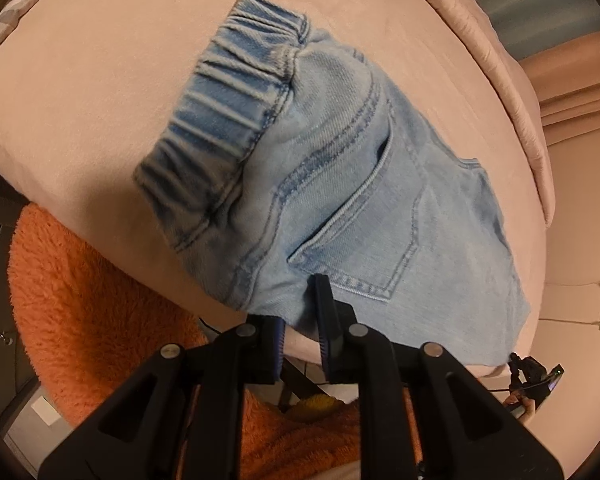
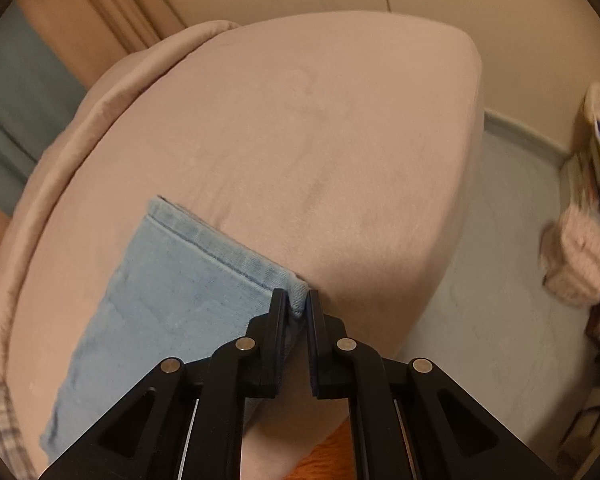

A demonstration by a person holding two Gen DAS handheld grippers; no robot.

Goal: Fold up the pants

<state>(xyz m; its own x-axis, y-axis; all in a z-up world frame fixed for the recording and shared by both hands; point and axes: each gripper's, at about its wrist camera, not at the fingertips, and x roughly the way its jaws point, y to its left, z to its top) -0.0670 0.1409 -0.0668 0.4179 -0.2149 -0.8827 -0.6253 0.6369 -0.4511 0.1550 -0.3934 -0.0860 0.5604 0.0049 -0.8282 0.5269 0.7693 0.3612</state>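
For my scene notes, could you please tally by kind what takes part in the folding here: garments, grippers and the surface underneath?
Light blue denim pants: 1
Black two-finger grippers: 2, left gripper on the near edge below the back pocket, right gripper on the leg hem corner
Pink covered bed: 1
Total: 4

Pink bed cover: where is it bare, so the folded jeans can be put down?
Bare pink cover lies beyond the jeans' hem, up to the far edge, and left of the waistband. The near edge is crowded: both grippers pinch denim there.
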